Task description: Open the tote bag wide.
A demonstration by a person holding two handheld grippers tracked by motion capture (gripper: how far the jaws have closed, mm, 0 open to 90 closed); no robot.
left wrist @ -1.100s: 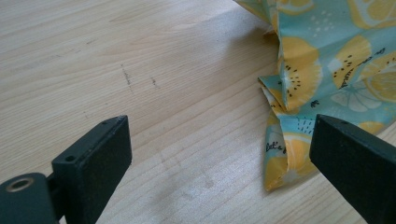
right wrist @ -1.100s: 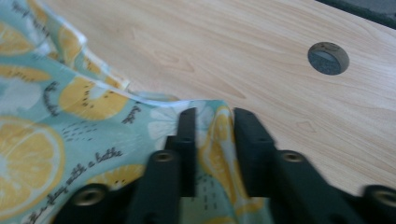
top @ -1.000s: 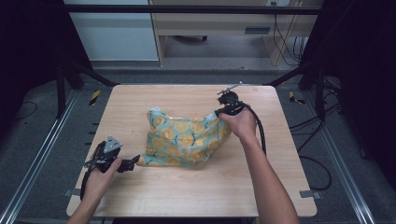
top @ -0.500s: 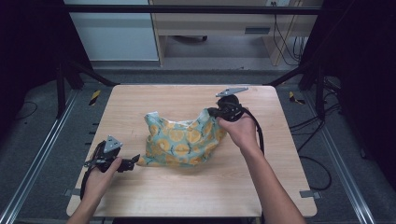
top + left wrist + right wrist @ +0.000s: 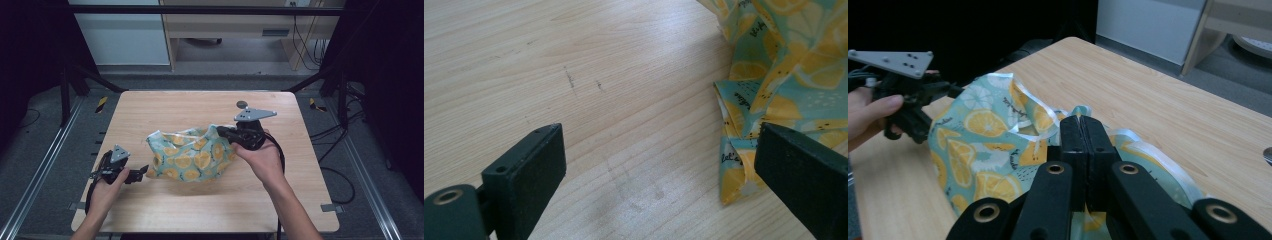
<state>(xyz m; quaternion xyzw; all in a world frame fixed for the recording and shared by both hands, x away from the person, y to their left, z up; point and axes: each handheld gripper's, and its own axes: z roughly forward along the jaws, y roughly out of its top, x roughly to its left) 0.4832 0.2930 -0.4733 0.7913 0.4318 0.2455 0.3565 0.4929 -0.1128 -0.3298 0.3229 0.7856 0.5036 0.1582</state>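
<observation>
A teal cloth bag with a lemon print (image 5: 192,155) lies crumpled near the middle of the wooden table (image 5: 200,107), its long axis running across the table from the person's left to right, with the right end lifted off the wood. The right gripper (image 5: 223,133) is clamped tight on that raised end; in the right gripper view its two black jaws meet on a fold of the white-trimmed rim (image 5: 1083,120), and the bag's mouth gapes upward just beyond them. The left gripper (image 5: 142,172) rests low by the bag's left corner with its jaws standing wide apart; the left gripper view puts that corner (image 5: 736,165) just inside the right-hand jaw, unpinched, with bare wood between the jaws. The table's far half is bare apart from a small dark disc (image 5: 242,104) near the right gripper. The near edge also has free wood between the forearms.
</observation>
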